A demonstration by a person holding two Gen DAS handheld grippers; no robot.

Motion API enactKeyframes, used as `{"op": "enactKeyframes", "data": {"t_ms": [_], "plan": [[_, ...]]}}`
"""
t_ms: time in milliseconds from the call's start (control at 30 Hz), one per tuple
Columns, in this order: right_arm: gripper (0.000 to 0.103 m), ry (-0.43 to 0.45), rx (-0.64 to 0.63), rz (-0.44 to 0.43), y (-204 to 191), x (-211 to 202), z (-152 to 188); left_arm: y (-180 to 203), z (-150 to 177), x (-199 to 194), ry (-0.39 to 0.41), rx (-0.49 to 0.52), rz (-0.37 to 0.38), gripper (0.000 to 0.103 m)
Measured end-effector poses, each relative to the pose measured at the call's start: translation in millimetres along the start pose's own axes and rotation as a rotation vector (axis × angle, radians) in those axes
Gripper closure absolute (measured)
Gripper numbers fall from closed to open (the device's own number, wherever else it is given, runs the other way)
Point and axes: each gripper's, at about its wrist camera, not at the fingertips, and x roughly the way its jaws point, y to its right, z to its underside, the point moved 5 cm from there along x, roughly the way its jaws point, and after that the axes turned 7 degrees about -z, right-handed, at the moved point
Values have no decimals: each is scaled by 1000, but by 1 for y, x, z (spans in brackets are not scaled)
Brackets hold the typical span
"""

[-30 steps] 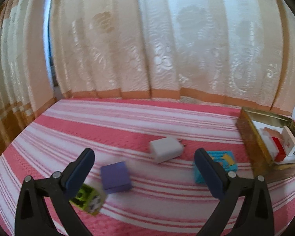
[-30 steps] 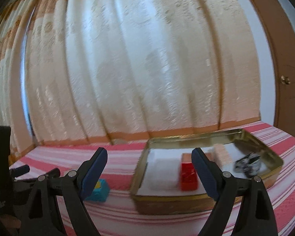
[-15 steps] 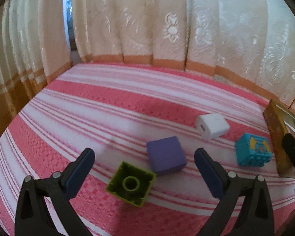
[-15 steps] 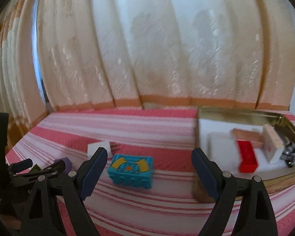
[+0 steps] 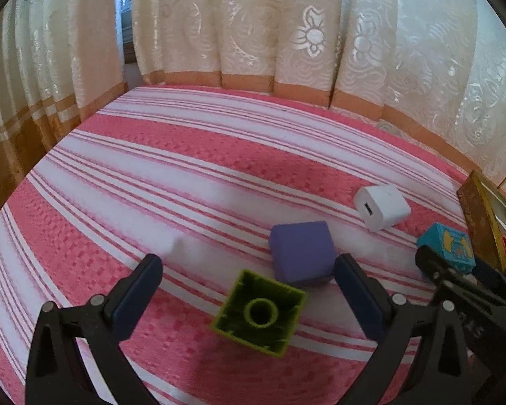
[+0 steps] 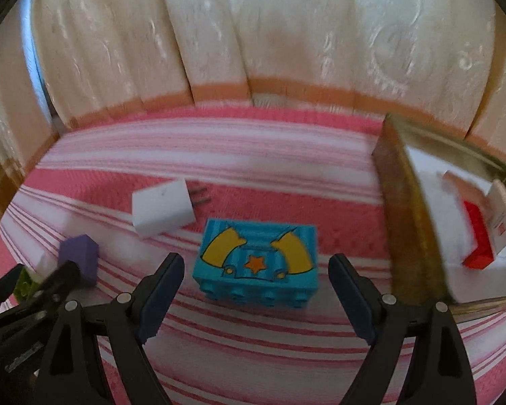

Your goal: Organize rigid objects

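Note:
My left gripper [image 5: 248, 295] is open, with a green hollow brick [image 5: 259, 314] lying on its side between its fingers. A purple cube [image 5: 302, 251] sits just beyond it. A white charger [image 5: 381, 206] and a blue printed brick [image 5: 450, 246] lie further right. My right gripper [image 6: 256, 290] is open, with the blue brick [image 6: 258, 266] lying between its fingertips on the cloth. The charger [image 6: 163, 212] and purple cube [image 6: 81, 258] show to its left. A gold tin [image 6: 408, 222] stands at the right.
The tin holds a red brick [image 6: 477, 236], a white box [image 6: 501, 222] and white padding. The striped pink cloth [image 5: 185, 175] covers the surface. Lace curtains [image 5: 286, 23] hang close behind. The other gripper [image 6: 27, 300] shows at the right view's lower left.
Both grippers have moved down and forward. The green brick now lies between the left fingers, and the blue brick between the right fingers. The tin has slid to the right in both views.

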Motion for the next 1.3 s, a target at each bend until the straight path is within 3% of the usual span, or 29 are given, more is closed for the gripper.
{"op": "enactKeyframes", "data": {"t_ms": [200, 333, 433, 600, 733, 800, 867, 967, 1067, 1133, 1300], "plan": [[14, -44, -2, 26, -1, 5, 0, -7, 0, 1, -3, 12, 17, 0], [34, -29, 2, -1, -2, 0, -1, -18, -2, 4, -39, -63, 97, 1], [36, -24, -1, -24, -2, -3, -2, -28, -4, 3, -34, -109, 111, 1], [37, -5, 10, -95, -1, -6, -8, -16, 2, -2, -13, -13, 121, 1], [37, 19, -7, -99, -3, -11, -9, 1, 6, -9, 16, 104, 128, 1], [37, 32, -20, -96, -5, -13, -10, 4, 8, -6, 15, 152, 83, 8], [37, 50, -33, -92, -7, -16, -10, 4, 10, 1, -25, 154, 82, 26], [37, 68, -48, -88, -8, -20, -11, -2, 10, 4, -38, 126, 89, 34], [37, 69, -40, -92, -7, -19, -10, -6, 9, 3, -29, 111, 90, 61], [37, 66, -29, -97, -5, -17, -10, -11, 8, 3, -26, 81, 97, 73], [37, 75, -17, -111, -4, -18, -9, -23, 4, 3, -15, -15, 112, 73]]}}
